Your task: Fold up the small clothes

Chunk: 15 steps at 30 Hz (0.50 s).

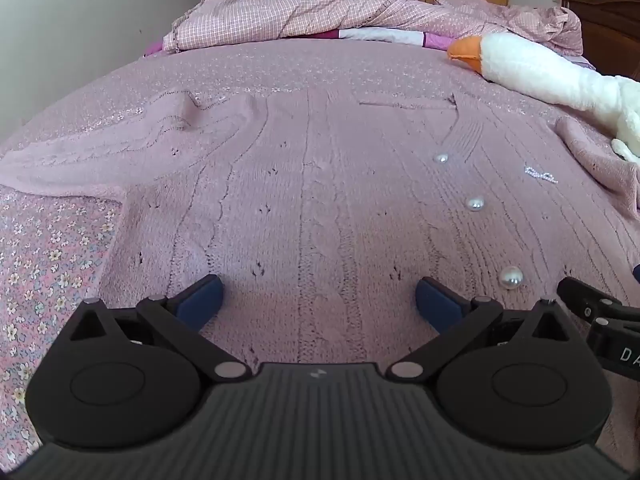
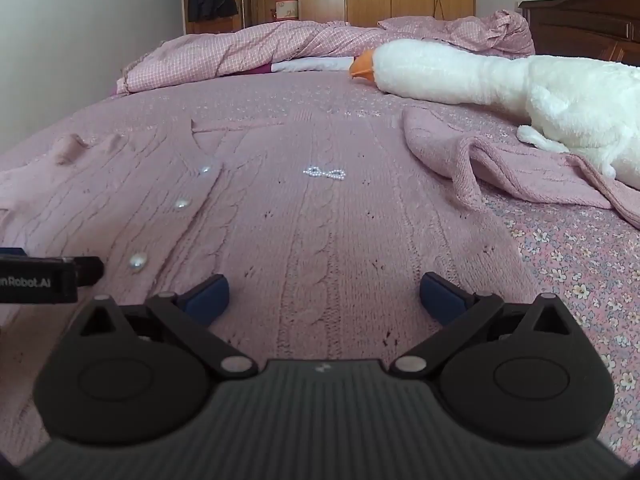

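Spread flat on the bed, one pink knit cardigan, lying under and ahead of both sets of fingers. Soft, light, floppy by the look; best pinched at hem or sleeve edge. Left gripper and right gripper both gaping wide, empty. Three pearl buttons, just left of the right fingers.

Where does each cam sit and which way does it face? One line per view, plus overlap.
Left wrist: on the left gripper, low over the pink cardigan, facing up the bed; own open fingers show, right gripper at the right edge.
Right wrist: on the right gripper, same heading; own open fingers show, left gripper at the left edge.
Shared: cardigan, pearl buttons, plush goose.
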Available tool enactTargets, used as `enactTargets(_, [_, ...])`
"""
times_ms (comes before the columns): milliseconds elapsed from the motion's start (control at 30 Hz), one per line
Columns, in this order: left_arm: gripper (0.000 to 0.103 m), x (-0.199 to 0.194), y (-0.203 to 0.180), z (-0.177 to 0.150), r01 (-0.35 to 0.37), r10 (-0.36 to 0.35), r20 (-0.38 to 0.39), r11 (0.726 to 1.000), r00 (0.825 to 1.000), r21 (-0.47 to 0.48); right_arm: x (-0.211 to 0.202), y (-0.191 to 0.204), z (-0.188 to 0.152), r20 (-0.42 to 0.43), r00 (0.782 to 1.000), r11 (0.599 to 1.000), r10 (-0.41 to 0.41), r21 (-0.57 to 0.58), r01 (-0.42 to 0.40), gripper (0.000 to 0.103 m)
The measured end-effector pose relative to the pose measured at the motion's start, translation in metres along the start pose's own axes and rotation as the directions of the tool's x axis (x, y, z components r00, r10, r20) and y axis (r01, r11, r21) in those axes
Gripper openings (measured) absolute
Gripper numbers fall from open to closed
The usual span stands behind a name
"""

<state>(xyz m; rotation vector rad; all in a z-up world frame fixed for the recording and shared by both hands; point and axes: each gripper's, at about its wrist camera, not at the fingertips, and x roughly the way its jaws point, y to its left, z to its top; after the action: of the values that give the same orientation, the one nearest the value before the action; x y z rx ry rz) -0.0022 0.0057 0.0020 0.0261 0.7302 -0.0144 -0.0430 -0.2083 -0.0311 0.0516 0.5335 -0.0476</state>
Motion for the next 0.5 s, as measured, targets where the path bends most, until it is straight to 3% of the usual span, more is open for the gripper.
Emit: enactTargets(500, [0.103,-0.0013,-0.0035,-0.0113,-0.003,0.003,0.024,1.0,1.0,0.006,-0.0025,-0.0012,-0.0001,-0.004,1.0,1.0,0.003,0.005,-0.003,0.103])
